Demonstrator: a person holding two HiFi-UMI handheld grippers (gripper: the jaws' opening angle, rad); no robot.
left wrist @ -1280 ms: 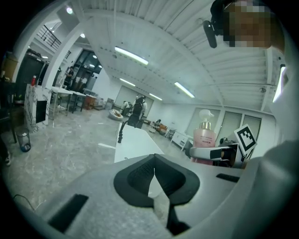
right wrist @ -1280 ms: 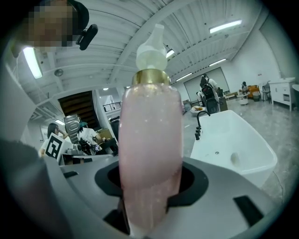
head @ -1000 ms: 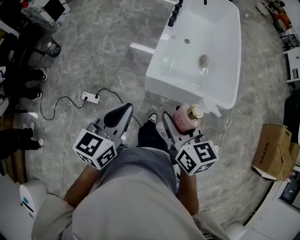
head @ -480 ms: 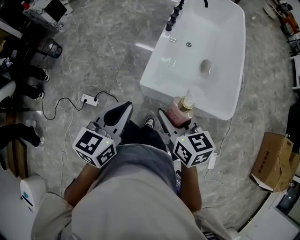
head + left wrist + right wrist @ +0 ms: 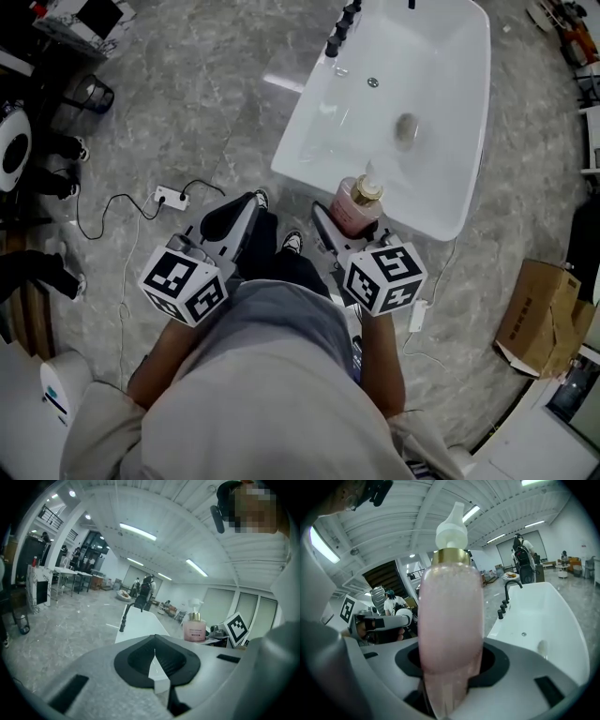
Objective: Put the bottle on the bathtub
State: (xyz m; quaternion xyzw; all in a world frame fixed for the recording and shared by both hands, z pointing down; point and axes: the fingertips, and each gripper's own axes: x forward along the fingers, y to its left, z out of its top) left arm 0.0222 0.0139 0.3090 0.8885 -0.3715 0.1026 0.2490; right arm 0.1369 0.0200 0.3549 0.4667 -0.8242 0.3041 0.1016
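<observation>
A pink bottle [image 5: 356,204] with a gold collar and white pump stands upright in my right gripper [image 5: 354,225], which is shut on its lower body. In the right gripper view the bottle [image 5: 450,620] fills the middle between the jaws of that gripper [image 5: 450,686]. The white bathtub [image 5: 431,75] lies just ahead, and the bottle is at its near rim. My left gripper [image 5: 239,211] hangs over the floor to the left of the tub, shut and empty [image 5: 154,660]. From the left gripper view the bottle [image 5: 194,629] shows at the right, beside the tub [image 5: 138,625].
A black faucet [image 5: 339,28] stands at the tub's far left rim, and a small brownish object [image 5: 406,127] lies inside the tub. A power strip [image 5: 169,197] with cable lies on the grey floor at left. A cardboard box [image 5: 539,314] sits at right.
The person has stepped closer to the tub. The right gripper carried the bottle forward, from over the floor to the tub's near rim. The left gripper stayed shut.
</observation>
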